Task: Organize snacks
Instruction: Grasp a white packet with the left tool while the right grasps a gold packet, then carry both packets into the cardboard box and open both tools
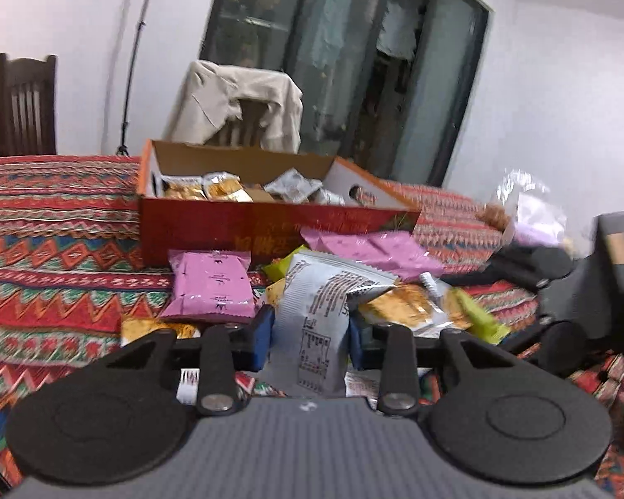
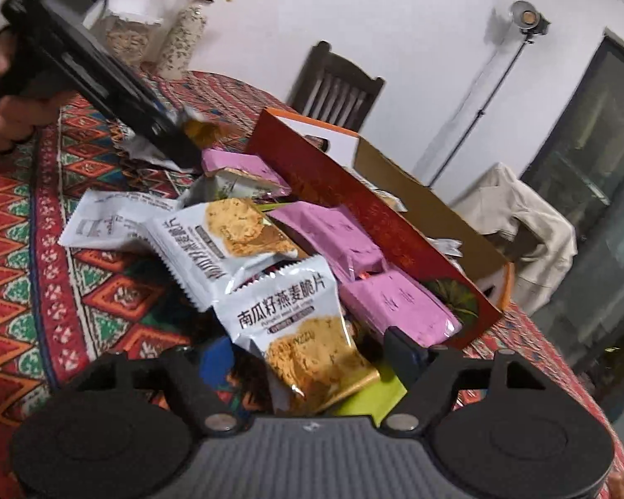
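Note:
My left gripper (image 1: 310,334) is shut on a white snack packet (image 1: 316,320) with black print, held between its blue pads. In the right wrist view the left gripper (image 2: 183,141) hangs over the far side of the pile. My right gripper (image 2: 312,357) is open, its blue pads on either side of a white oat-crisp packet (image 2: 308,328) on top of the pile. Pink packets (image 1: 212,285) (image 2: 399,299) and more white ones (image 2: 224,237) lie heaped on the patterned tablecloth. A red cardboard box (image 1: 245,216) (image 2: 378,224) behind the pile holds several packets.
A green packet (image 2: 370,399) lies under the pile. A chair draped with a beige jacket (image 1: 237,104) stands behind the table; a dark wooden chair (image 2: 337,83) at the far side. A vase with yellow flowers (image 2: 183,37) and a light stand (image 2: 495,83) are beyond.

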{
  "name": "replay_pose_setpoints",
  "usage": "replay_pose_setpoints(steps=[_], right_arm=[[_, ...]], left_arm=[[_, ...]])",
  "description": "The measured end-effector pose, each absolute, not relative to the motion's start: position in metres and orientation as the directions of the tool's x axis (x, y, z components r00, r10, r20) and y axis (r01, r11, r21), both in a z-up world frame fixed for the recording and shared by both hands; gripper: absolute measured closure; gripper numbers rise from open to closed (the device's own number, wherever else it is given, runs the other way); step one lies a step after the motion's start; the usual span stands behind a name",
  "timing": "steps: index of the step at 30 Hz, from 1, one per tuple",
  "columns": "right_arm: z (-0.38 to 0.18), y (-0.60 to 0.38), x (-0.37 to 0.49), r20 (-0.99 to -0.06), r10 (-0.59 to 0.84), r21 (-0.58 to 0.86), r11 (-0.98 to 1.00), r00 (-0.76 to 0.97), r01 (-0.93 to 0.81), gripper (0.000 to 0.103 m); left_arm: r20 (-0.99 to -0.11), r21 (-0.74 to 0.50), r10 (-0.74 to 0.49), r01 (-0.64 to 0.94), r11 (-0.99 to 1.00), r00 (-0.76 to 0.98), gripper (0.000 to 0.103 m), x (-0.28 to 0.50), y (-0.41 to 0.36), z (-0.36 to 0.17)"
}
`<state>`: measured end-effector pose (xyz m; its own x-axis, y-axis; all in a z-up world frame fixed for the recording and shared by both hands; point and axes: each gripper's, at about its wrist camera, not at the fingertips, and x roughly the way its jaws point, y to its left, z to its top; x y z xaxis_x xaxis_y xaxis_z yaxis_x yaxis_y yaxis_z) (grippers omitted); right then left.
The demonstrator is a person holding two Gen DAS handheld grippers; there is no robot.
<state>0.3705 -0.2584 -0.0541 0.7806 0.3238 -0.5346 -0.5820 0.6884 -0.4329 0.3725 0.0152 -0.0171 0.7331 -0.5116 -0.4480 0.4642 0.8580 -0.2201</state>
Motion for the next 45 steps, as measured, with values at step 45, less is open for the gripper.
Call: replay_pose_setpoints(steps=[45], right_arm=[[0.032,-0.305,0.309,-0.361,0.481,0.237,0.876,0.799,-0.42,0.059]], left_arm=[[-0.376,-0.222,-0.425,0.366,0.904,0.823,0.067,0.362,0.012,0.073]])
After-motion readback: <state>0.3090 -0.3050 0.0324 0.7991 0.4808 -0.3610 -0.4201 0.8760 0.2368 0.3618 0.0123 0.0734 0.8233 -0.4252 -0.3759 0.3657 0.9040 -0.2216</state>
